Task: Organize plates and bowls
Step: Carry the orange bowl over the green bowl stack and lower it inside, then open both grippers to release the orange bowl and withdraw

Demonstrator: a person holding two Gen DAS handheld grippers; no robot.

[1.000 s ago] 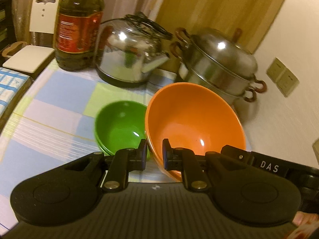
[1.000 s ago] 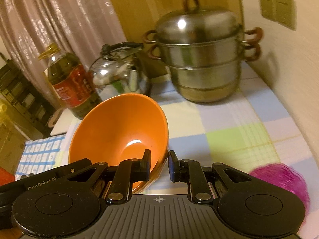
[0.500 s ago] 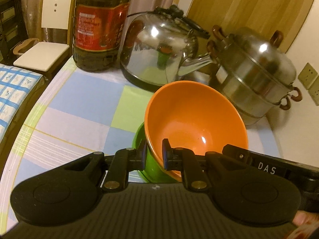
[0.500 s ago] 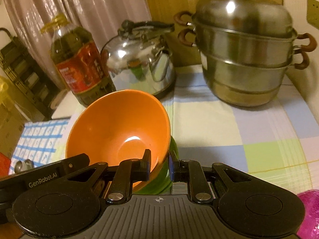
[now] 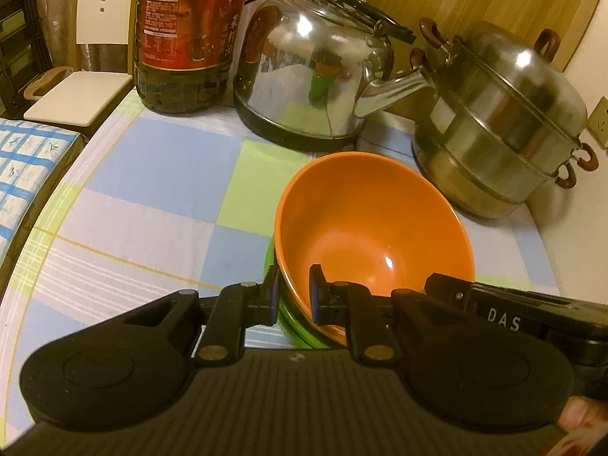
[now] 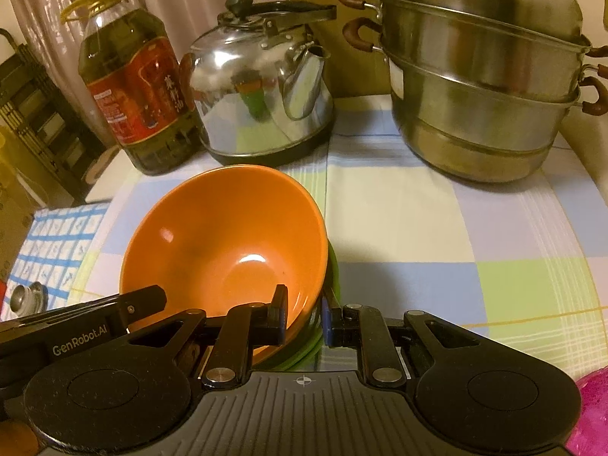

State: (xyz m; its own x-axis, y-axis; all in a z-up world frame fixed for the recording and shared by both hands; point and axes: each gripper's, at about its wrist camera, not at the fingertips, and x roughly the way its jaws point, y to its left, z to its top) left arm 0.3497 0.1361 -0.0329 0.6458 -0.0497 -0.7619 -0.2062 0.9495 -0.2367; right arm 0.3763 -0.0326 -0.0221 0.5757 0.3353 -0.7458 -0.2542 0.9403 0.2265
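Black pads of the left gripper (image 5: 292, 292) pinch the near-left rim of the orange bowl (image 5: 374, 235), one pad outside the wall and one inside; the right gripper (image 6: 303, 313) pinches the near-right rim the same way, so the bowl hangs between the two, tilted toward the cameras. Under it a green bowl (image 6: 304, 357) peeks out as a thin crescent on the checked cloth (image 6: 418, 228) — the orange one looks nested in it or very nearly so, though the contact itself is hidden. To finish this step well, I would level the bowl first, lowering both sides evenly so it settles centred in the green one rather than riding on one edge, then free both rims together and draw the grippers back toward the person, not sideways, so no pad drags the stack. The kettle (image 5: 315, 72) and steamer pot (image 5: 501, 114) stand well behind, so there is room. The left view shows a white chair (image 5: 81, 57) beyond the oil bottle (image 5: 186, 30) and a fingertip at the lower right corner; the right view alone shows a pink thing (image 6: 591, 414) at the bottom right — too cropped to name — and more of the green rim.
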